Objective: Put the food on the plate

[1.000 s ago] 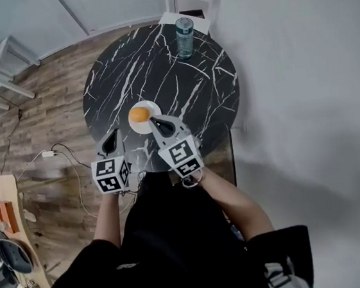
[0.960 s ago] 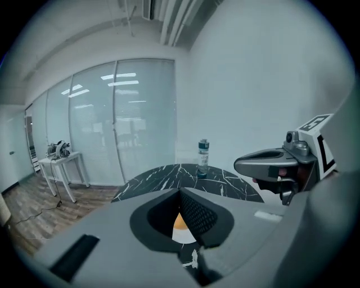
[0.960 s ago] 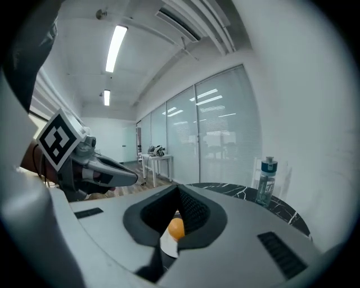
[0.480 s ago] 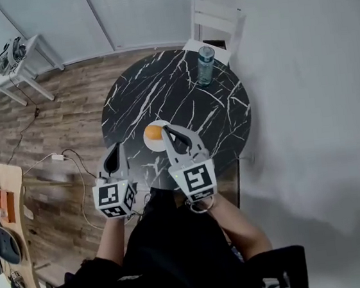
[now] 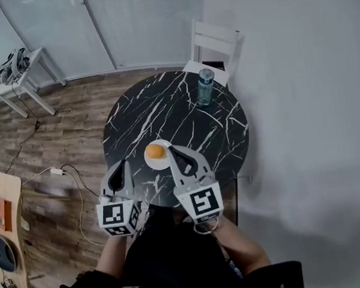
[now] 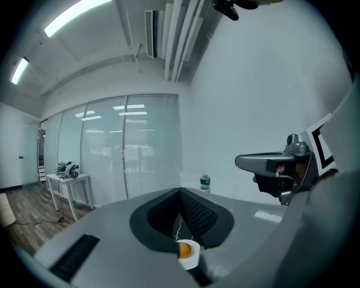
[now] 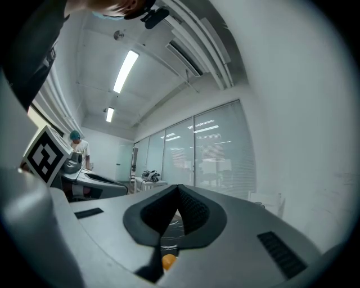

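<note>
An orange round food item (image 5: pixel 154 151) lies on a small white plate (image 5: pixel 163 162) near the front edge of the round black marble table (image 5: pixel 183 111). My left gripper (image 5: pixel 122 165) is held shut and empty at the table's front left edge, left of the plate. My right gripper (image 5: pixel 172 152) is shut and empty too, its tip just right of the plate's near side. In the left gripper view the food (image 6: pixel 184 250) and plate (image 6: pixel 193 257) show just past the shut jaws. The right gripper view shows the food (image 7: pixel 167 261) below its shut jaws.
A clear water bottle (image 5: pixel 204 87) stands at the table's far right. A white chair (image 5: pixel 213 47) is behind it by the wall. A small white side table (image 5: pixel 22 77) is at far left; cables (image 5: pixel 60 172) lie on the wood floor.
Both grippers have drawn back toward the person and away from the plate. The head camera has tipped up, so the table sits lower in view. The food stays on the plate.
</note>
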A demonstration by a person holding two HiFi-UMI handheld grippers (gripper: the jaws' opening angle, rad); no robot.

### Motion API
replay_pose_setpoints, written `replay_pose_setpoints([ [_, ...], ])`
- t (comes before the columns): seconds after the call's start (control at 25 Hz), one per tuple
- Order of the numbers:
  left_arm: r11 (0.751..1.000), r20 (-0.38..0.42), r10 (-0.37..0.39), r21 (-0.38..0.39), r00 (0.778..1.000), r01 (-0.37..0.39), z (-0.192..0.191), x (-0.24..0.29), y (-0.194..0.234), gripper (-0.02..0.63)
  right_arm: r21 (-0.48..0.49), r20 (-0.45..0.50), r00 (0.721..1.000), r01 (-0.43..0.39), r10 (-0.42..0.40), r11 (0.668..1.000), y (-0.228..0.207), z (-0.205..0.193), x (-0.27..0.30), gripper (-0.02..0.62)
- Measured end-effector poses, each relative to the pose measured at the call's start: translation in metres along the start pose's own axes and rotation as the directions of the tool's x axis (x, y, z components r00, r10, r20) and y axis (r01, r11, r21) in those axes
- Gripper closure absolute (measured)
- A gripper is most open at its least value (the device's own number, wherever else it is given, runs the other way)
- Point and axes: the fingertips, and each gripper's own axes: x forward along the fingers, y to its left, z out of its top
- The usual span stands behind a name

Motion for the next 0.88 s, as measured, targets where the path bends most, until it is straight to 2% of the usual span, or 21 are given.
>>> replay_pose_setpoints([
  [0.36, 1.000, 0.015, 0.021, -0.006, 1.000, -0.021, 0.002, -0.008, 0.002, 0.606, -0.037, 0.002, 1.000, -0.003, 0.003, 0.999, 0.008, 0.002, -0.004, 0.598],
  [0.52, 1.000, 0.011, 0.008, 0.014, 1.000, -0.008, 0.000, -0.010, -0.005, 0.606, -0.122, -0.008, 1.000, 0.017, -0.018, 0.992, 0.008, 0.002, -0.007, 0.598],
  [0.68, 1.000, 0.013, -0.005, 0.023, 1.000, 0.004, 0.000, -0.005, -0.007, 0.606, -0.076, -0.010, 1.000, 0.018, -0.019, 0.997, 0.002, -0.001, -0.004, 0.598],
  [0.88, 1.000, -0.008, -0.002, 0.026, 1.000, 0.002, -0.006, 0.002, -0.001, 0.606, -0.107, -0.033, 0.999, 0.011, -0.015, 0.994, -0.001, -0.009, 0.000, 0.599],
])
